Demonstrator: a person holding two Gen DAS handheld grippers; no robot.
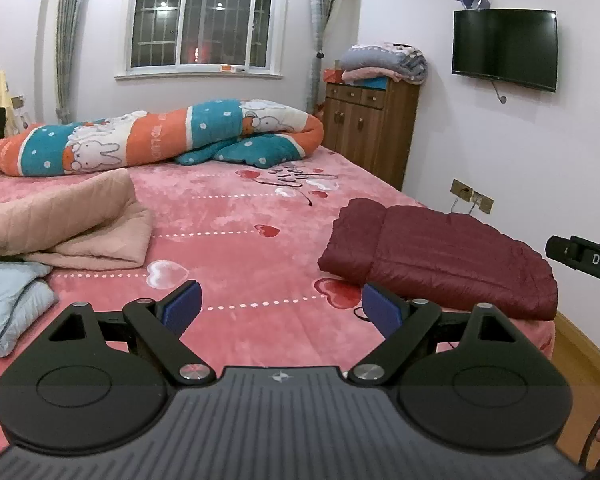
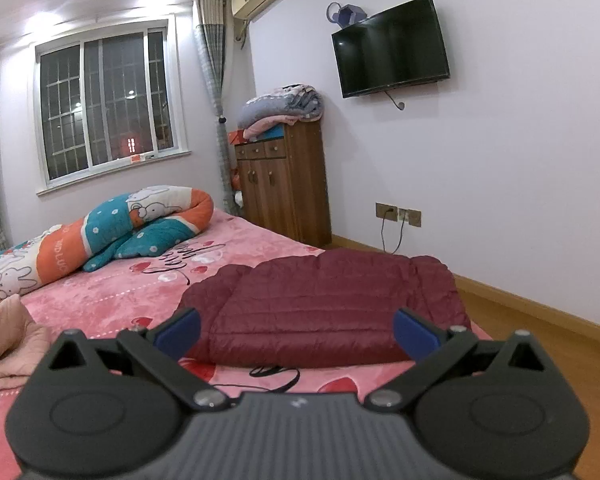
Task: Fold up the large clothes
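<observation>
Left gripper (image 1: 281, 306) and right gripper (image 2: 296, 330) both hang released above the bed (image 1: 240, 216), jaws spread wide and holding nothing. Left to right on the bed: a pale blue garment (image 1: 8, 304) and a pink garment (image 1: 64, 220) lie loosely heaped and appear not yet folded, bare cover separates them from a maroon jacket (image 2: 324, 304), which already lies as a compact folded bundle, so the task seems partly done. Open room lies mid-bed between the piles; the jacket rests near the bed's right edge, with floor (image 2: 540, 344) just beyond, leaving little margin there.
</observation>
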